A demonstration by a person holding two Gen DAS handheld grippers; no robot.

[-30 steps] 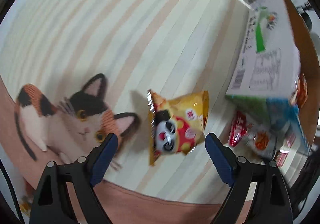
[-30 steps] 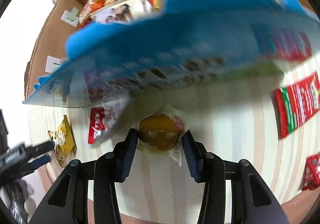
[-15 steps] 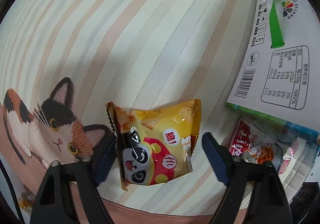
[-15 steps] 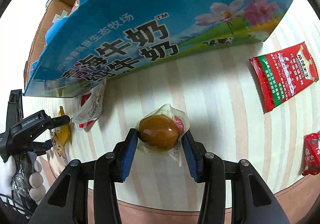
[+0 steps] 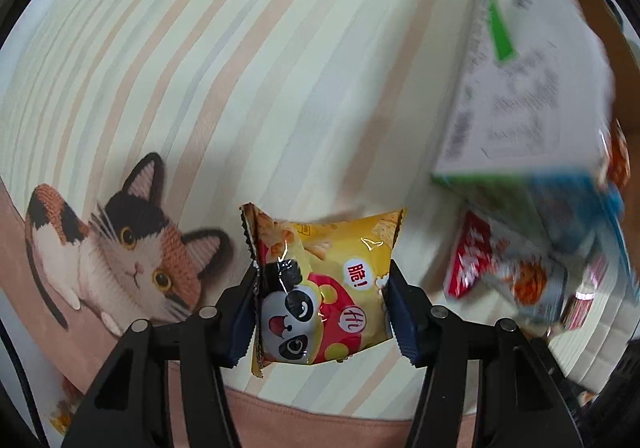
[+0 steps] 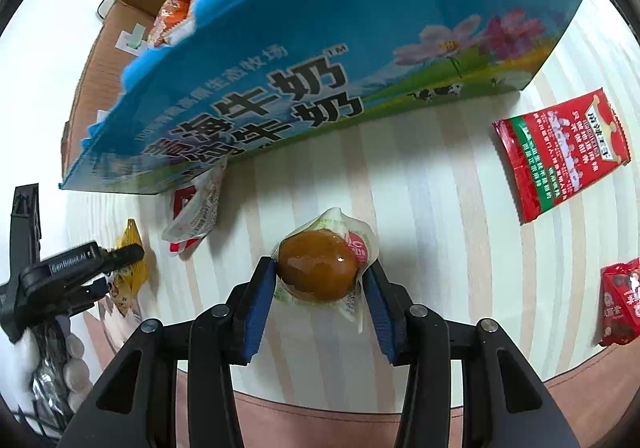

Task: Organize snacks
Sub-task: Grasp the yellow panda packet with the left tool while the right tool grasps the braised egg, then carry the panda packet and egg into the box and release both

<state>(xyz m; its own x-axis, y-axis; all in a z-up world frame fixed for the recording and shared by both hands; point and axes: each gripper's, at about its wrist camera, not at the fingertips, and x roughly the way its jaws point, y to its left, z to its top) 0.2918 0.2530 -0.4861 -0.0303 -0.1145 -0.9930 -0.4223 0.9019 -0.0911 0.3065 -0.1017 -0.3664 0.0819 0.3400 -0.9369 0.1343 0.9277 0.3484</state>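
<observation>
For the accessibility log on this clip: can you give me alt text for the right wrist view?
The right gripper is shut on a vacuum-packed brown egg above a striped tablecloth. A blue milk carton box holding snacks fills the top; red packets lie at right, and the left gripper clamps a yellow bag at left.

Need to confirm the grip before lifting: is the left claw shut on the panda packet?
Shut: left claw pads press both edges of the yellow panda-print snack packet.

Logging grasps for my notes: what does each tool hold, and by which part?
Left tool: yellow panda-print snack bag, pinched across its lower side edges. Right tool: clear-wrapped brown braised egg, gripped across its middle.
</observation>
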